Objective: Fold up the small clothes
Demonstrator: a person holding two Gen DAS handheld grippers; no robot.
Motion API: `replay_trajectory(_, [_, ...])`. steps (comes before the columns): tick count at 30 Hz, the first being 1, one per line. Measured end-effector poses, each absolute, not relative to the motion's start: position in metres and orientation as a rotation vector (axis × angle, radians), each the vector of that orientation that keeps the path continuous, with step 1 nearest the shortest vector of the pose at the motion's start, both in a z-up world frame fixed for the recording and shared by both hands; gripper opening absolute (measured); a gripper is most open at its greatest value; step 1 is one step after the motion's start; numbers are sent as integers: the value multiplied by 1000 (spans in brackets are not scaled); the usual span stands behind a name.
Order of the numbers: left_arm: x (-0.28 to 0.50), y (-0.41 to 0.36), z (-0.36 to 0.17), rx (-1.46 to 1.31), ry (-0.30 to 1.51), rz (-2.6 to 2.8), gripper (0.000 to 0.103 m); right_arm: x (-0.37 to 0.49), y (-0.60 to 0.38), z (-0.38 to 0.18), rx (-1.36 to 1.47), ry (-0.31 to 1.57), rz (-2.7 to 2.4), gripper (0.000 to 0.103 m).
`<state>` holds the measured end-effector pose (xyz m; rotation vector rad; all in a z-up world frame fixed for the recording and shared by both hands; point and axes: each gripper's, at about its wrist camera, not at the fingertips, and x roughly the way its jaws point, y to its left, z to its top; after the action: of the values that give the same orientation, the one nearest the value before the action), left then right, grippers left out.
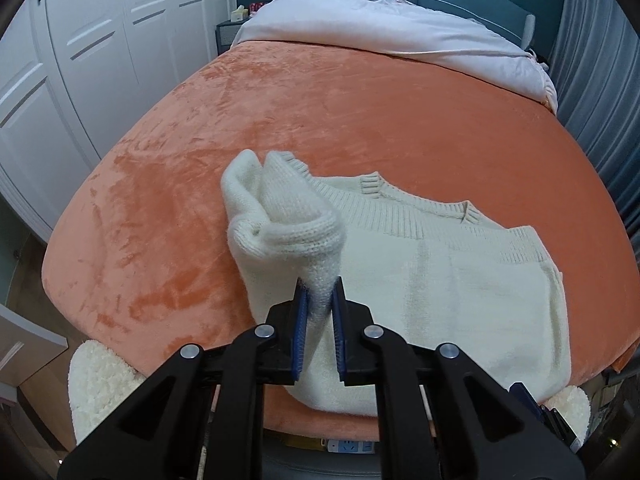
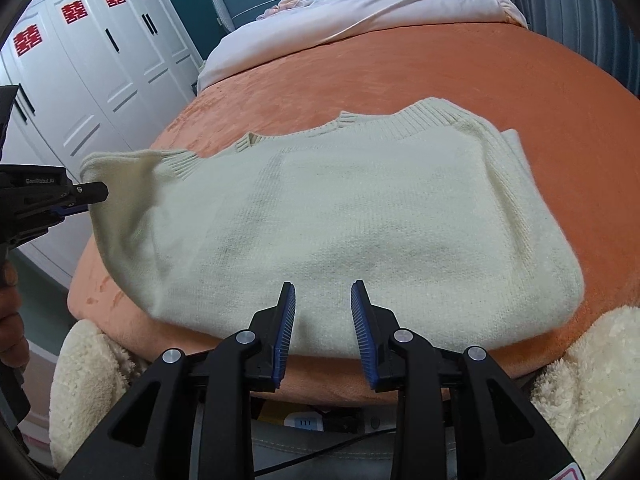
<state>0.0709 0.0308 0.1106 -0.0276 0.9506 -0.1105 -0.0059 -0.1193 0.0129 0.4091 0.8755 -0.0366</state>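
Left gripper (image 1: 320,296) is clenched on a lifted fold of the cream knitted sweater (image 1: 440,280), right gripper (image 2: 323,304) hangs released just above its near hem. The garment lies flat on the orange plush bedspread (image 1: 320,120), so next the pinched side likely needs carrying across the body
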Motion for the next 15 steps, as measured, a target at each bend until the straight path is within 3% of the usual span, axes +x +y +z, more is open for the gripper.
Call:
replay_trajectory(5, [76, 38, 103, -71, 971, -53, 13, -9, -126, 10, 442, 874, -45, 33])
replay_trajectory(8, [75, 70, 89, -193, 980, 38, 28, -12, -126, 9, 444, 871, -47, 34])
replay_trajectory(9, [73, 83, 82, -240, 982, 69, 43, -12, -126, 9, 446, 871, -47, 34])
replay_trajectory(10, [70, 94, 74, -275, 989, 101, 52, -12, -127, 9, 450, 872, -46, 34])
replay_trajectory(15, [59, 135, 17, -382, 1122, 168, 55, 3, -116, 20, 405, 867, -3, 35])
